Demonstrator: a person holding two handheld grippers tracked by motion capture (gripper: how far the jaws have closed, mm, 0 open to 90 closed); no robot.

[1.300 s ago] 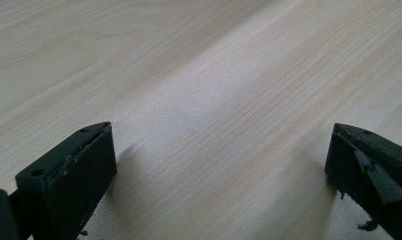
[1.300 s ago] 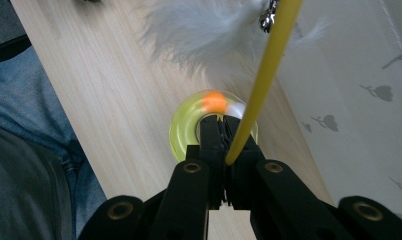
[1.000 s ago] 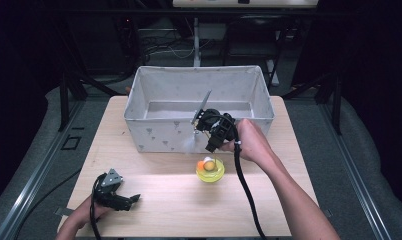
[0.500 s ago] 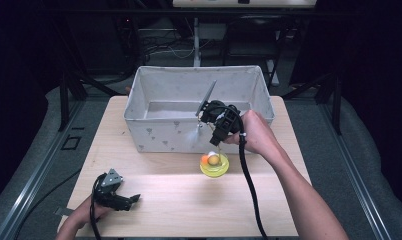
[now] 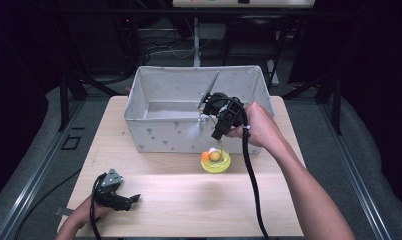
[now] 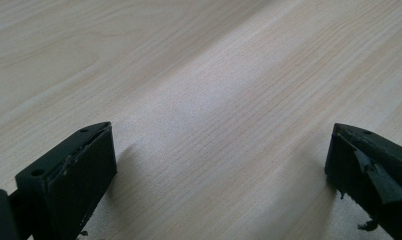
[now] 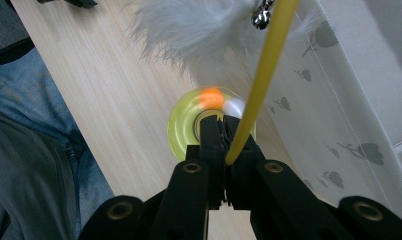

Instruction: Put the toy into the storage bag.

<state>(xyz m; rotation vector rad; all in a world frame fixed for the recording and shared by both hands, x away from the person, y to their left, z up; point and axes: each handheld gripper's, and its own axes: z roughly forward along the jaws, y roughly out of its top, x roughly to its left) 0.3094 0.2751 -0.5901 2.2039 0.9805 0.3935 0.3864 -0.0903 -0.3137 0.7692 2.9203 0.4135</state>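
Yellow wand [image 7: 259, 85] is pinched tight in the right gripper [image 7: 224, 131], probably headed for the bin [image 5: 164, 135], while the left gripper [image 6: 221, 165] rests spread wide.

Pale matt wood grain is seen on the table [image 6: 199, 80]. Beside the patterned cloth bin [image 5: 164, 135], a glossy yellow plastic disc [image 7: 181, 125], a smooth yellow rod [image 7: 264, 75] and soft white feathers [image 7: 189, 25] are shown.

Yellow feather wand [image 7: 259, 85] tilted above green base [image 7: 181, 125].
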